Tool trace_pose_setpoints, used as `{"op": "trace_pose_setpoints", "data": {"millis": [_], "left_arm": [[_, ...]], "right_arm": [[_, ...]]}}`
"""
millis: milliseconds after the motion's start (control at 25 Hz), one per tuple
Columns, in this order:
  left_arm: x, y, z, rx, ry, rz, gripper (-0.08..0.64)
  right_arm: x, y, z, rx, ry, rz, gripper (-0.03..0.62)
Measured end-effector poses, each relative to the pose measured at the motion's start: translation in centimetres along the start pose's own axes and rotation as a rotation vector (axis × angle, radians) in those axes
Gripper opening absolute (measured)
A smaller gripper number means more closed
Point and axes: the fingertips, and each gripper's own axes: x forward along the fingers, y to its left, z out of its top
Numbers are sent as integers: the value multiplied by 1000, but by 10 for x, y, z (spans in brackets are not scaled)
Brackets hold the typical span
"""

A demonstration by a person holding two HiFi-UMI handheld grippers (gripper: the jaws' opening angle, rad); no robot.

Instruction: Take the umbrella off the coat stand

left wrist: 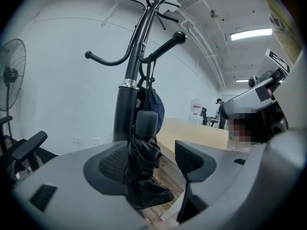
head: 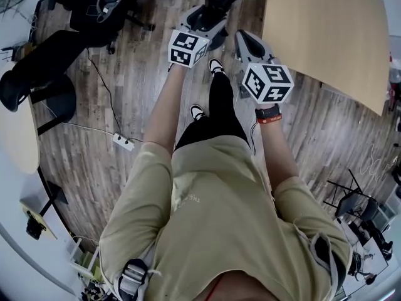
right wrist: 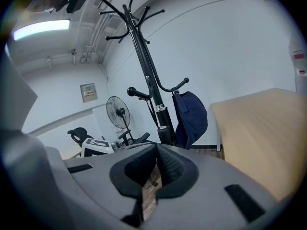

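In the left gripper view a folded black umbrella (left wrist: 143,162) hangs by its strap from a black coat stand (left wrist: 125,104), handle end up. My left gripper (left wrist: 152,163) is open wide, and the umbrella hangs between its jaws, close to the left pad (left wrist: 114,163). A dark blue bag (left wrist: 156,108) hangs behind the umbrella. In the right gripper view the stand (right wrist: 149,80) and the blue bag (right wrist: 191,116) are a little way ahead. My right gripper (right wrist: 156,169) is shut with nothing in it. From the head view both grippers, left (head: 203,17) and right (head: 249,42), are held out over the wooden floor.
A light wooden table (head: 326,30) stands to the right of the stand, close to the right gripper. To the left are a standing fan (right wrist: 117,113) and black office chairs (head: 94,11). A white power strip (head: 123,142) with its cable lies on the floor.
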Motion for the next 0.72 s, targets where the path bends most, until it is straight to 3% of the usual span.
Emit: {"op": "trace_pose_setpoints", "data": {"millis": [320,440,720], "left_arm": [[17,16,-16,14,72,60,284],[18,20,-14,17,70,86,162],[3,13,-6,30,53,69,86]], "right_arm": [[2,-4,-1,37,-3,10,2],[2,-8,-3,46,6,10,2],[3,-7,-5,79,15,17,2]]}}
